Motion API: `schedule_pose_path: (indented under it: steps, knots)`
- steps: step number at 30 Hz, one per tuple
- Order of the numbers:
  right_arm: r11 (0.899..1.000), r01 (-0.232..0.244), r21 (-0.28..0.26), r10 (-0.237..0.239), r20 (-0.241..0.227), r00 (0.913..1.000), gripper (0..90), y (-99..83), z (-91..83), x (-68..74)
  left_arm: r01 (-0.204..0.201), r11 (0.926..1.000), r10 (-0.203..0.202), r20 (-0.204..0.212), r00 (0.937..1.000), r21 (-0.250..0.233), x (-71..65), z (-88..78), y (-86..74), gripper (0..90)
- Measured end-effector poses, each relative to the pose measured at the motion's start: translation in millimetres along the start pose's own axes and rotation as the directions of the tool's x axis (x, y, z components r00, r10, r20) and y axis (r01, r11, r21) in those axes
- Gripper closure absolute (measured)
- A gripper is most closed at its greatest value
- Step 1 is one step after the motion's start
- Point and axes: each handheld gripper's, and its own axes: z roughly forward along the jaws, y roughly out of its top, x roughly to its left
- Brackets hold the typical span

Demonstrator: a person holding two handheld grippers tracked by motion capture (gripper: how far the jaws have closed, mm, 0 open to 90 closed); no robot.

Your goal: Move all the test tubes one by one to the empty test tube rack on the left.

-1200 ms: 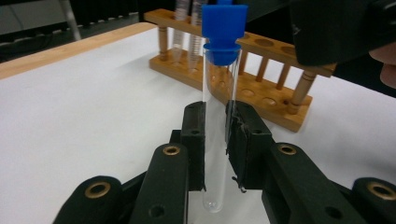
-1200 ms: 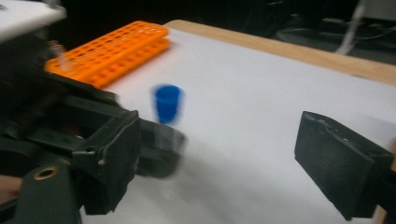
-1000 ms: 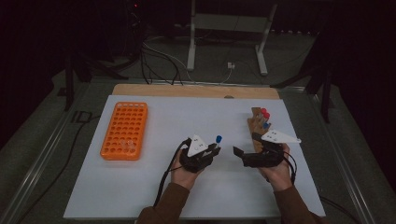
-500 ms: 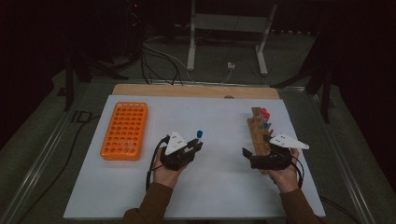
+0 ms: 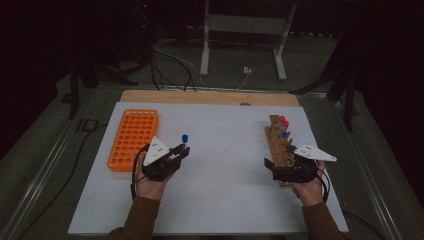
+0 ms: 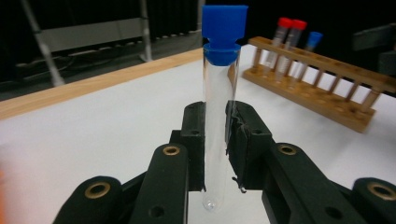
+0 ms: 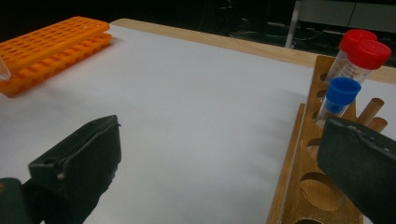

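My left gripper (image 5: 179, 151) (image 6: 215, 140) is shut on a clear test tube with a blue cap (image 5: 184, 138) (image 6: 219, 107), held upright just right of the orange rack (image 5: 134, 138) (image 7: 51, 46). The holes of the orange rack look empty. At the right, my right gripper (image 5: 277, 167) (image 7: 224, 158) stands open with nothing between its wide jaws, at the near end of the wooden rack (image 5: 278, 142) (image 6: 322, 88) (image 7: 322, 186). At the far end of that rack stand two red-capped tubes (image 5: 283, 121) (image 7: 364, 51) and a blue-capped tube (image 5: 285, 134) (image 7: 341, 95).
A white sheet (image 5: 225, 165) covers the table, with a wooden strip (image 5: 210, 97) along its far edge. Behind the table stand a metal frame (image 5: 240, 30) and cables (image 5: 170, 60) on the dark floor. Bare sheet lies between the two racks.
My left hand has carried the blue-capped tube leftward from the table's middle to beside the orange rack. The right hand has shifted slightly right, jaws still open.
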Motion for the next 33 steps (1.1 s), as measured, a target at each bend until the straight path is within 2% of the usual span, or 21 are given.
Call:
schedule_pose_path:
  steps: [5, 8, 13, 18, 23, 28, 33]
  knots:
    - [1.000, 0.002, -0.006, -0.002, -0.003, 1.0000, 0.0, 0.4, -1.4, -0.2, 0.018, 0.9998, -0.019, -0.060, 0.9980, -0.004, 19.7, -23.1, -6.8, 77.1]
    - [1.000, -0.002, -0.007, 0.002, -0.003, 1.0000, 0.0, 0.3, -2.2, -0.8, 0.039, 0.9992, -0.040, -0.098, 0.9944, -0.009, 32.2, -39.8, -12.1, 77.1]
    - [1.000, -0.001, -0.009, 0.001, -0.003, 1.0000, 0.0, 0.3, -1.5, 0.0, 0.078, 0.9966, -0.082, -0.163, 0.9832, -0.026, 51.4, -64.7, -21.4, 77.1]
    - [1.000, 0.000, -0.008, 0.000, -0.005, 1.0000, 0.0, 0.5, -0.8, 0.7, 0.095, 0.9951, -0.099, -0.218, 0.9709, -0.026, 65.3, -81.1, -31.0, 77.0]
    - [1.000, -0.002, -0.010, 0.002, -0.005, 1.0000, 0.0, 0.7, -1.2, 0.1, 0.085, 0.9962, -0.087, -0.251, 0.9641, -0.019, 72.9, -90.6, -37.3, 76.9]
    - [1.000, 0.002, -0.013, -0.002, -0.005, 1.0000, 0.0, 0.9, -1.2, 0.8, 0.100, 0.9947, -0.103, -0.303, 0.9474, -0.024, 82.3, -92.5, -42.8, 77.0]
    - [1.000, -0.005, -0.012, 0.005, -0.005, 1.0000, 0.0, 0.9, -1.3, 0.1, 0.108, 0.9940, -0.107, -0.342, 0.9338, -0.014, 90.6, -88.5, -47.9, 77.0]
